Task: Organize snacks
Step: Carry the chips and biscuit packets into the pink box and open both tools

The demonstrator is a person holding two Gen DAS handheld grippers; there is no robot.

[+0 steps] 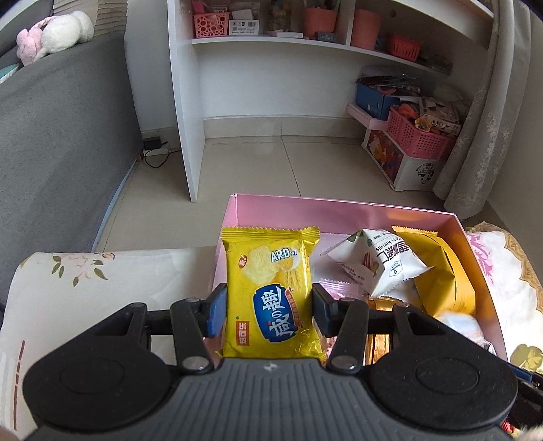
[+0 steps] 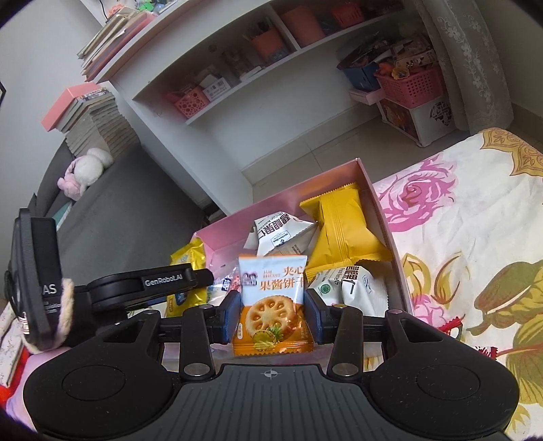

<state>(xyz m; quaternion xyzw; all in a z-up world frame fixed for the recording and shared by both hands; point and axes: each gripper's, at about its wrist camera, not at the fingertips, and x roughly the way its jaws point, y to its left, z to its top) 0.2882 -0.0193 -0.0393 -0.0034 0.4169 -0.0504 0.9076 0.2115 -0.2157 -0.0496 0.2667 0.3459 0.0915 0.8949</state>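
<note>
**Both claws loaded at the pink box**

Left claw (image 1: 269, 310) pinches the yellow cracker pack (image 1: 269, 291) by its sides, over the pink box's (image 1: 339, 212) near-left corner. Right claw (image 2: 271, 313) clamps the jam biscuit pack (image 2: 271, 302) above the box's near end. Light, slick, crushable; grip edges softly.

White shelf unit (image 1: 271, 101) stood against the wall, holding a pink perforated basket (image 1: 211, 24) and orange pots (image 1: 320, 21). Grey sofa (image 1: 61, 135) on the left carried a plush toy (image 1: 54, 35). Pink basket (image 1: 419, 137) of clutter sat on a printed storage box (image 1: 400, 163) beside a lace curtain (image 1: 485, 112). Books (image 2: 91, 115) were stacked. Floral cloth (image 2: 475, 237) covered the surface. Tiled floor (image 1: 271, 166).
</note>
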